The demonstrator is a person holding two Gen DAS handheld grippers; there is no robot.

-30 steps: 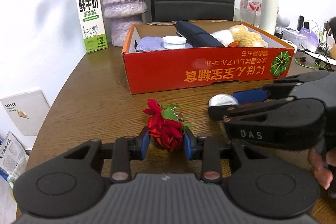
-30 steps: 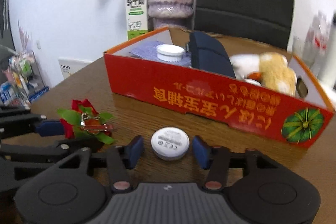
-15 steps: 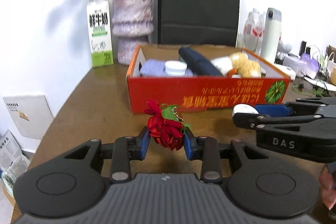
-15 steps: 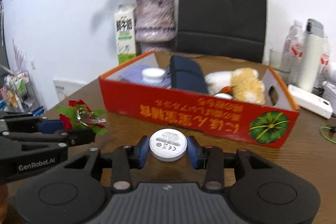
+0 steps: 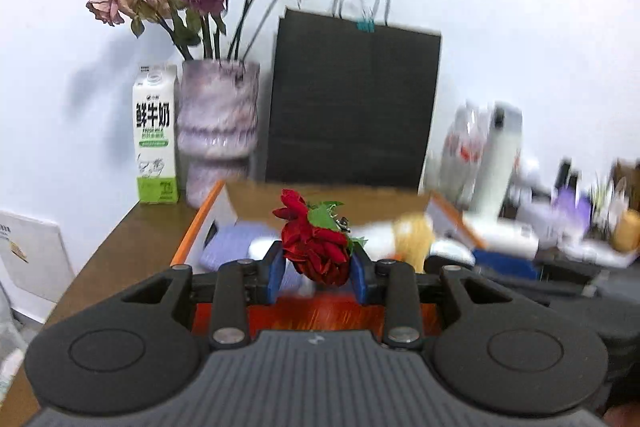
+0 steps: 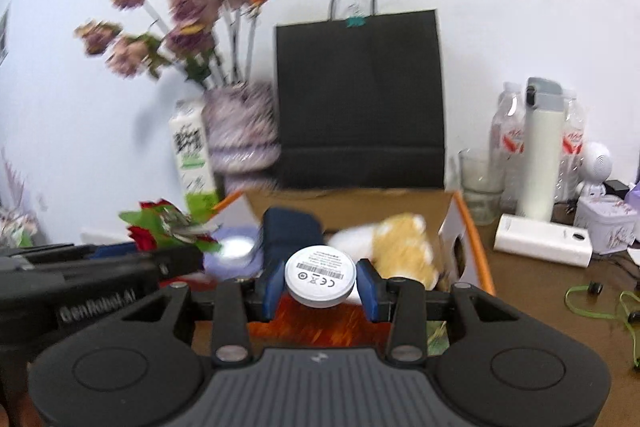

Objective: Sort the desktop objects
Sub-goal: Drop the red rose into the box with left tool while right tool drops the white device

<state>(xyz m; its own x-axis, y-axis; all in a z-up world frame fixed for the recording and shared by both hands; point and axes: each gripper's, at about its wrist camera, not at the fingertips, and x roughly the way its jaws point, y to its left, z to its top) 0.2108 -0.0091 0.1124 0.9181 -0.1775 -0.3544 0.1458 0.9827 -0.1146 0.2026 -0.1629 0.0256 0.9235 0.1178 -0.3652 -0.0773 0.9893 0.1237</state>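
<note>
I have both pieces off the table now. A second ago the red rose (image 5: pixel 316 247) and the white disc (image 6: pixel 320 275) sat on the wood in front of the box; now each rides above the box's near wall. My left gripper (image 5: pixel 317 273) is pinching the rose between its blue pads, and my right gripper (image 6: pixel 320 285) is clamped on the disc, printed face up. A second ago the right one stood spread around the disc, so that grasp is new.

As I judge it, the pick-up is done for both hands and what remains is to carry them forward over the orange box (image 5: pixel 200 223) and let go inside. The box already holds a purple cloth (image 5: pixel 236 247), a dark blue pouch (image 6: pixel 292 231), a small white jar (image 6: pixel 236 247) and a plush toy (image 6: pixel 404 247).

The view is poor for placing. Motion blur smears the right half of the left camera, so the bottles and clutter there are only shapes. My own gripper bodies cover the near wall of the box and most of its floor, so I cannot tell where free room lies. The rose's metal clip (image 5: pixel 342 223) is barely readable, and the left gripper's far side is cut off in the right camera.
</note>
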